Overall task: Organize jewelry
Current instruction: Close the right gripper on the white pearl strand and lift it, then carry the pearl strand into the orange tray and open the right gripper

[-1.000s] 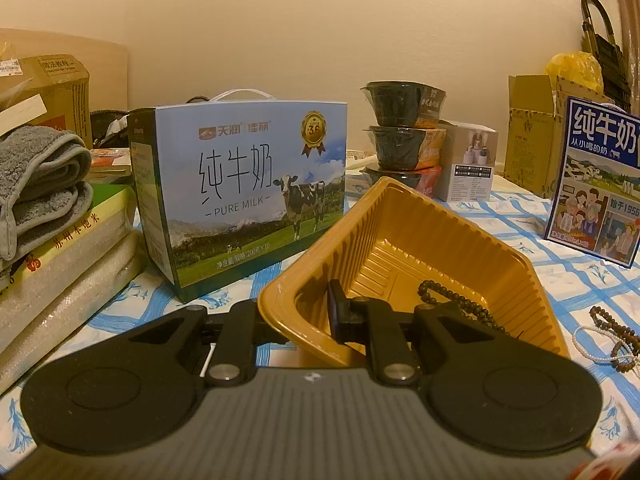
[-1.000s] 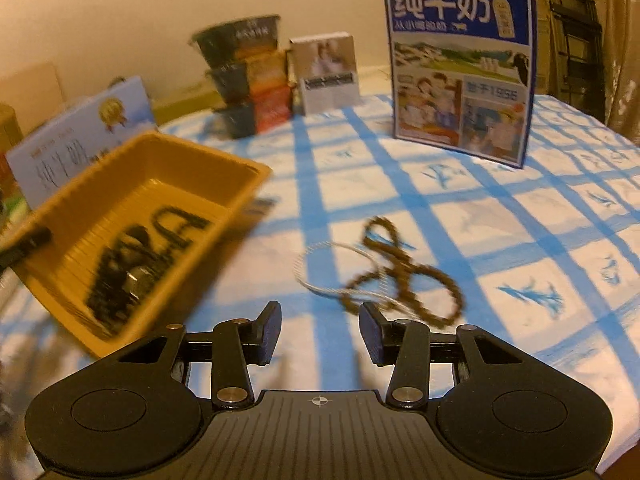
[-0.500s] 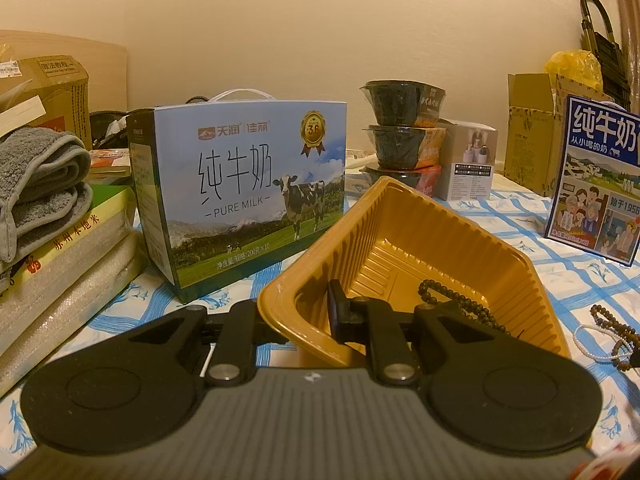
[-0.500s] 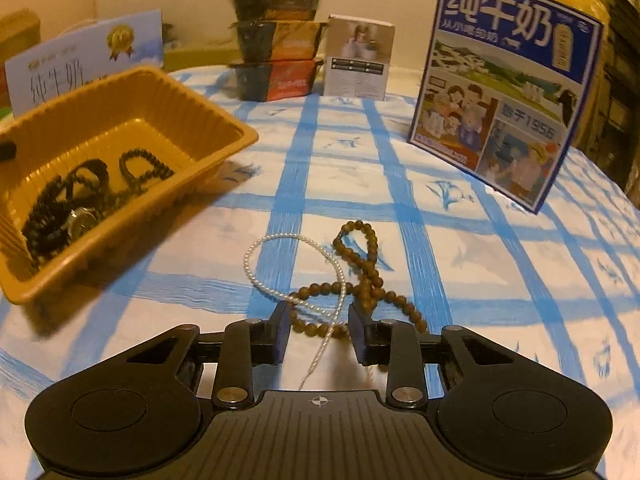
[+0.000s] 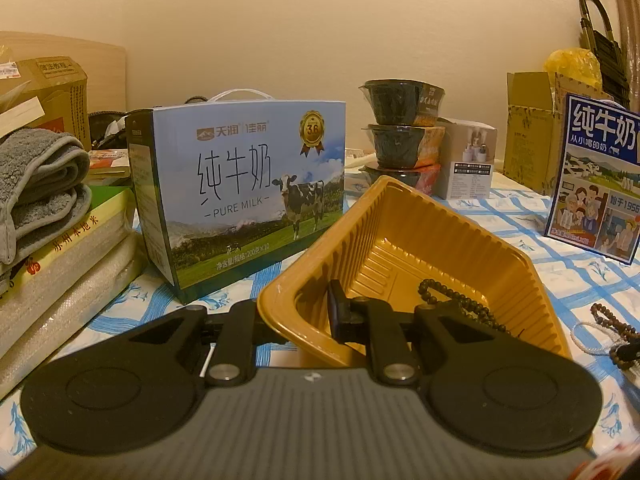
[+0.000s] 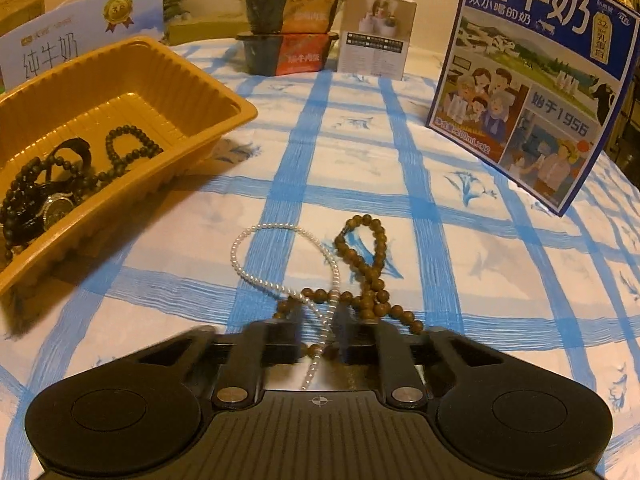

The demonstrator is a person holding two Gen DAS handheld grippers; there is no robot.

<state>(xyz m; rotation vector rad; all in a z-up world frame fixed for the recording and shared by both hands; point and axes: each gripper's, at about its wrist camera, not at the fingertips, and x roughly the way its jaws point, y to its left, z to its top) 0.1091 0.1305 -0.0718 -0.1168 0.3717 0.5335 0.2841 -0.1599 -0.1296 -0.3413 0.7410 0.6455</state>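
Note:
My left gripper (image 5: 298,312) is shut on the near corner wall of the yellow plastic tray (image 5: 420,224), which is tilted up. The tray (image 6: 168,72) holds dark bead strings (image 6: 128,148) and a wristwatch (image 6: 56,204). On the blue-checked cloth a white pearl strand (image 6: 276,264) and a brown bead string (image 6: 368,268) lie tangled. My right gripper (image 6: 318,320) is low over them, jaws a narrow gap apart, with the pearl strand and some brown beads running between the fingertips. The same strands show at the right edge of the left wrist view (image 5: 608,328).
A light-blue milk carton (image 5: 240,192) stands left of the tray. A dark-blue milk box (image 6: 528,80) stands at the right. Stacked black bowls (image 6: 288,20) and a small white box (image 6: 376,36) stand at the back. Folded towel and rice bags (image 5: 48,220) lie at far left.
My right gripper has moved forward and down onto the strands and its jaws have narrowed around them. The left gripper and tray have not moved.

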